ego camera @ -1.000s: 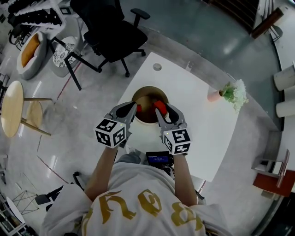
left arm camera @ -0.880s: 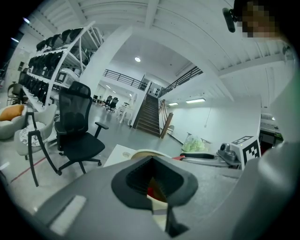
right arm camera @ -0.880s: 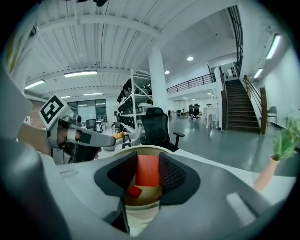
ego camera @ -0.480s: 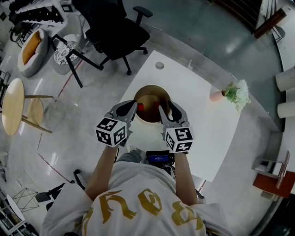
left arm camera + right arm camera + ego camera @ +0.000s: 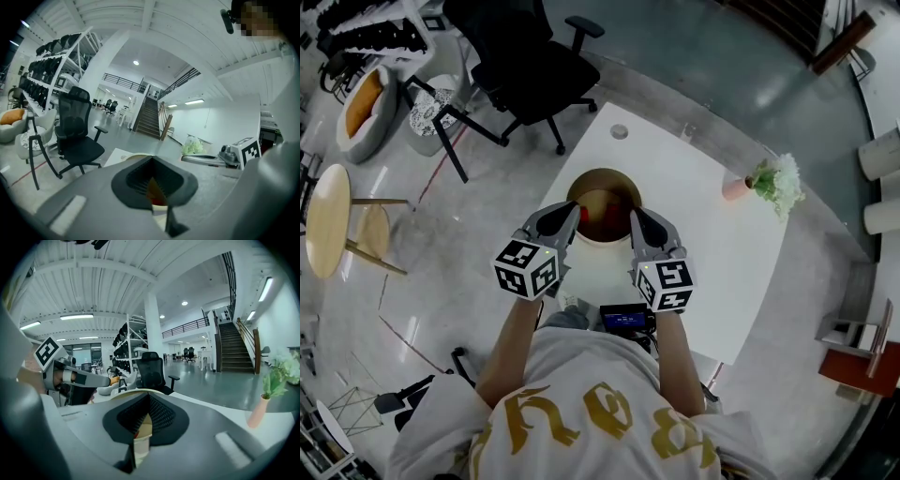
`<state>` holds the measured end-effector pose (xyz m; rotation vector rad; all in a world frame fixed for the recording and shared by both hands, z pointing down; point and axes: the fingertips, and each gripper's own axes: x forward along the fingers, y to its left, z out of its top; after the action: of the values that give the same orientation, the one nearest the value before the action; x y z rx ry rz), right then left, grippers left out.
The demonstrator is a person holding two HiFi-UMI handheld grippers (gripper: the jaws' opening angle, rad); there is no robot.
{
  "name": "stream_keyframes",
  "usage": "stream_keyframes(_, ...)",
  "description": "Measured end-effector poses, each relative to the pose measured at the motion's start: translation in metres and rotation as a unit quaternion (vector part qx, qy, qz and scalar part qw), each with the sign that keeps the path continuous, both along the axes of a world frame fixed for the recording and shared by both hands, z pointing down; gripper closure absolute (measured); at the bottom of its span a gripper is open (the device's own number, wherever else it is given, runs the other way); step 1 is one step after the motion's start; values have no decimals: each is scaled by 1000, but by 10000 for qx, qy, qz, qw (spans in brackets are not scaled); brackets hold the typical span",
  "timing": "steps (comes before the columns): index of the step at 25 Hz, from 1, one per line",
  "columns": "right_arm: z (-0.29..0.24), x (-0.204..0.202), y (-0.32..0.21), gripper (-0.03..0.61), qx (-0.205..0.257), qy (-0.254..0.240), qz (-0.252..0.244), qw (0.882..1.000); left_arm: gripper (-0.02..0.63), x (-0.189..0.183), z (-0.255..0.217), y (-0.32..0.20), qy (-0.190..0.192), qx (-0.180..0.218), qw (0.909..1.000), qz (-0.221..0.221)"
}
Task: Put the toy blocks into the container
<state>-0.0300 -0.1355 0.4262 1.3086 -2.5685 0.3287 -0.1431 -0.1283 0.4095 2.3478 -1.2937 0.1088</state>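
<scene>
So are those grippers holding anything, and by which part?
The left gripper pinches a red block, by which part is hidden; the right gripper is shut, empty.

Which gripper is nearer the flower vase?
The right gripper: it hovers at the container's right edge, on the vase's side of the table. The left gripper is across the container, farther away.

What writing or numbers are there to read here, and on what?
No text reads clearly.
Shirt: big gold letters, too warped to read.
Screen: blue display, too small to read.
Left cube and right cube: black-and-white square patterns, no words.
</scene>
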Motion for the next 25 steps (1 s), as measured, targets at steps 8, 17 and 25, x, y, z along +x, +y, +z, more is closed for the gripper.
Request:
stream_keyframes(8, -35, 19, 13, 565, 166, -443, 207, 9987, 612, 14, -31, 4, 13, 388, 9992, -30)
stream_keyframes(17, -37, 35, 17, 565, 76, -385, 260, 9989, 612, 33, -38, 7, 131, 523, 9985, 68)
stream_keyframes(25, -37, 53, 14, 565, 75, -424, 518, 9977, 612, 37, -38, 5, 79, 490, 9988, 47)
